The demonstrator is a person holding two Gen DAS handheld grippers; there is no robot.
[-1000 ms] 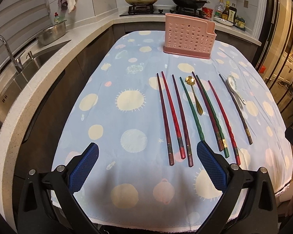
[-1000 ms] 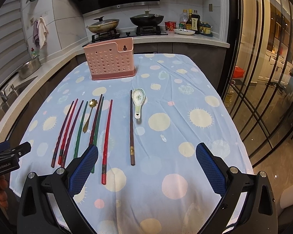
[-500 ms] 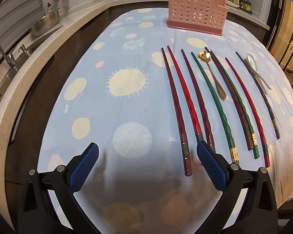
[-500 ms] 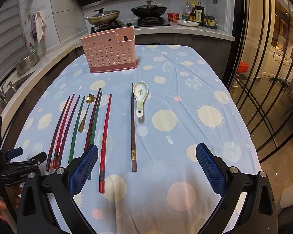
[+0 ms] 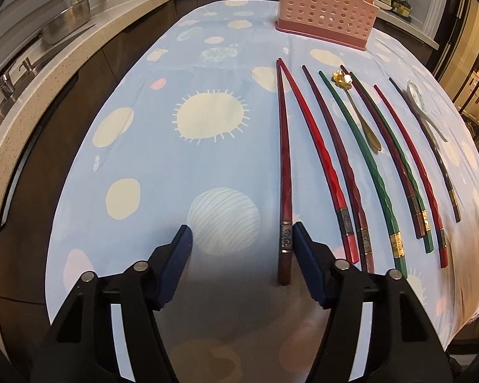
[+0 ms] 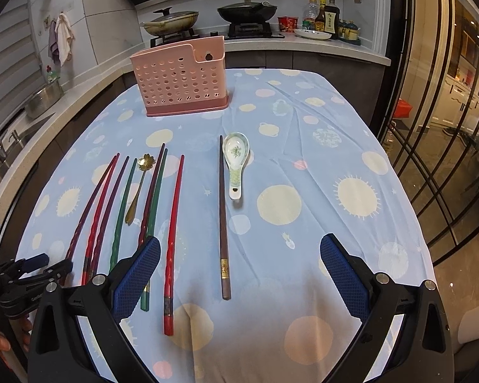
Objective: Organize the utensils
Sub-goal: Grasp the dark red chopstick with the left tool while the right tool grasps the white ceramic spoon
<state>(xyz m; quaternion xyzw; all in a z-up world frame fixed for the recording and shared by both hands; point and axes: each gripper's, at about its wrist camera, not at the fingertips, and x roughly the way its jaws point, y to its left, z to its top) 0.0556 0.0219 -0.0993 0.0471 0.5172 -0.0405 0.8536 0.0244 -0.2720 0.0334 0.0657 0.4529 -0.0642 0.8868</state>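
Note:
Several red, maroon, green and dark chopsticks lie side by side on the blue dotted tablecloth [image 5: 143,166]. My left gripper [image 5: 241,236] hangs low over the near ends, its jaws closing. The leftmost maroon chopstick [image 5: 284,175] lies between them, right beside the right pad [image 5: 303,249]; the left pad is still well apart from it. My right gripper [image 6: 239,247] stands open above a dark brown chopstick [image 6: 223,210]. A gold spoon [image 6: 137,188] and a ceramic spoon [image 6: 236,159] lie among the chopsticks. The pink perforated holder [image 6: 178,79] stands at the far end.
A counter with a sink [image 5: 19,73] and a metal bowl [image 5: 67,22] runs along the left of the table. Behind the holder a stove carries two pans [image 6: 172,22], with bottles [image 6: 325,17] beside it. Glass doors [image 6: 447,127] line the right.
My left gripper has come down close to the cloth at the chopsticks' near ends and its jaws have narrowed. The right gripper has moved in a little, still wide open.

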